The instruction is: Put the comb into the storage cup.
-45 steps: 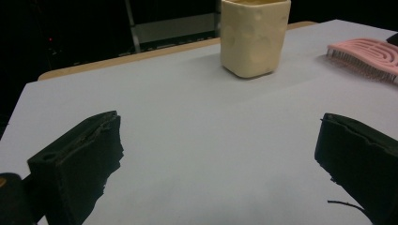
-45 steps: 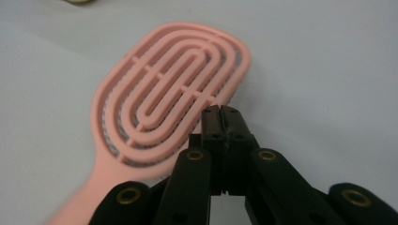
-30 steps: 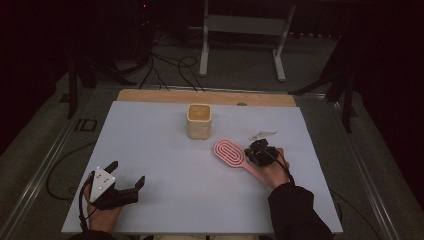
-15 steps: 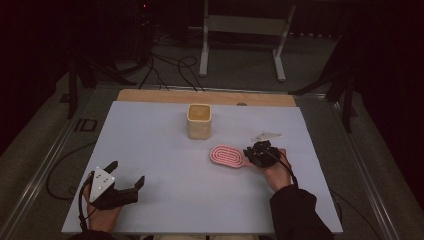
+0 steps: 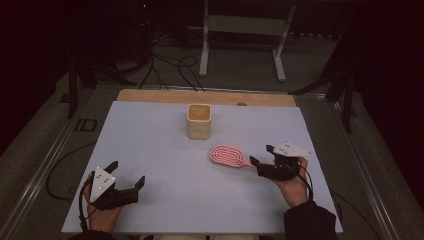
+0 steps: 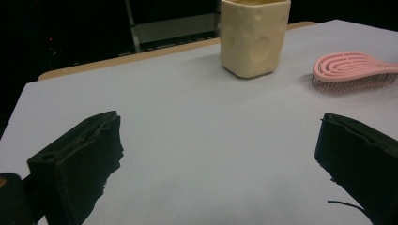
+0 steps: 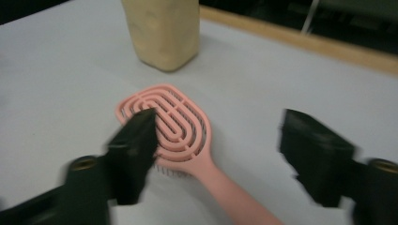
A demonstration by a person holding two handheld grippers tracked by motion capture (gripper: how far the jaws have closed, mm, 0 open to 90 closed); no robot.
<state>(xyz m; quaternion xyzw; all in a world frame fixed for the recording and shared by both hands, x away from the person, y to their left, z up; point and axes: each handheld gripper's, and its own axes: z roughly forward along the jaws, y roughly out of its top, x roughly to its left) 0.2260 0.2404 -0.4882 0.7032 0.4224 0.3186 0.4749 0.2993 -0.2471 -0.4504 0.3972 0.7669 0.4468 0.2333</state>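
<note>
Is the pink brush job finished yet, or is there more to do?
Done: the pink brush lies flat on the table, near the cream cup. In hand: nothing; the right gripper has just opened, jaws either side of the handle, not pressing. The left gripper rests open. If the brush belongs in the cup, that is left.

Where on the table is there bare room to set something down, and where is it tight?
The widest free patch lies between the left gripper and the pink hairbrush, in front of the cream cup. The far left corner of the white table, left of the cup, is bare too. It is tight at the right, where the right gripper has just been opening over the brush handle.
</note>
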